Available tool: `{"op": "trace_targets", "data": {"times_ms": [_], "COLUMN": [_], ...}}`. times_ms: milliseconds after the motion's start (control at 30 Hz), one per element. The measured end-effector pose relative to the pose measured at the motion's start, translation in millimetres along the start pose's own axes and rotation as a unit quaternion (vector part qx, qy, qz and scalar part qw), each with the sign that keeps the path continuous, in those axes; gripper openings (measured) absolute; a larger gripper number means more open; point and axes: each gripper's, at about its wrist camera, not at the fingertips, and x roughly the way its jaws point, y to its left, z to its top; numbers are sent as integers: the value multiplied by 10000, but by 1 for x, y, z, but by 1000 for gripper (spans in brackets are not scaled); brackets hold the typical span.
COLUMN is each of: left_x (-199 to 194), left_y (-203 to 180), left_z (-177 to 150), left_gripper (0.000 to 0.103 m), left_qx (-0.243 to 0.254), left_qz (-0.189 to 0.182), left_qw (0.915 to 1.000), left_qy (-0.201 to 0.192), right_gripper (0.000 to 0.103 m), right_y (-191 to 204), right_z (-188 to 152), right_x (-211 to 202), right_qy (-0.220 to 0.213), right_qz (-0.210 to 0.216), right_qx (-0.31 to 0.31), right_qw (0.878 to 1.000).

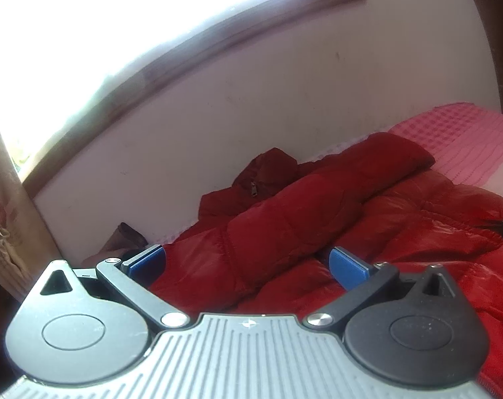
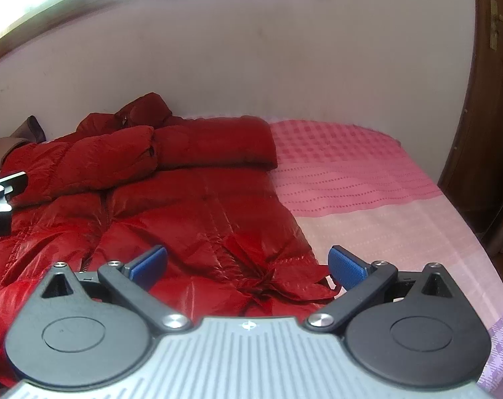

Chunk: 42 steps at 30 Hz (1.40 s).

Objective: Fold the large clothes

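A red puffer jacket point(image 2: 191, 206) lies front up on the bed, its zip running down the middle and both sleeves folded across the chest. In the left wrist view the jacket point(image 1: 318, 206) fills the lower right, hood toward the wall. My left gripper point(image 1: 248, 262) hovers open over the jacket's left side, nothing between its blue pads. My right gripper point(image 2: 248, 266) stands open just above the jacket's lower right hem, which is creased there. The left gripper's body point(image 2: 0, 196) shows at the left edge of the right wrist view.
A pink checked bedspread point(image 2: 351, 173) covers the bed to the right of the jacket. A white wall point(image 2: 251, 66) runs behind the bed, with a window point(image 1: 118, 26) above. A brown door point(image 2: 491, 116) stands at right, a curtain point(image 1: 2, 226) at left. Brown cloth point(image 2: 22, 133) lies by the wall.
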Motion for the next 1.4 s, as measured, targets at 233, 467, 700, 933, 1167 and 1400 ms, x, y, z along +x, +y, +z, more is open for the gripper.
{"op": "trace_targets", "data": {"times_ms": [233, 467, 700, 933, 1167, 1400], "left_x": [14, 26, 38, 64, 100, 138], "left_y": [-8, -17, -30, -37, -58, -79], "left_z": [2, 2, 0, 4, 11, 15], "left_gripper": [103, 103, 103, 95, 87, 83], "left_qx": [48, 242, 524, 606, 1031, 1259], "left_qz": [59, 172, 235, 199, 340, 70], "left_qw": [9999, 9995, 9982, 9979, 9938, 9920], "left_qy": [70, -91, -197, -140, -225, 0], "right_gripper": [103, 103, 103, 103, 103, 103], "right_y": [-5, -8, -9, -12, -18, -26], "right_z": [0, 0, 0, -3, -7, -12], "right_x": [9, 17, 23, 27, 33, 41], "right_qy": [42, 70, 88, 124, 183, 284], "right_qz": [-55, -52, -4, 56, 79, 162], "right_qx": [-4, -18, -40, -1, 79, 248], "right_qw": [10000, 10000, 10000, 9999, 9998, 9992]}}
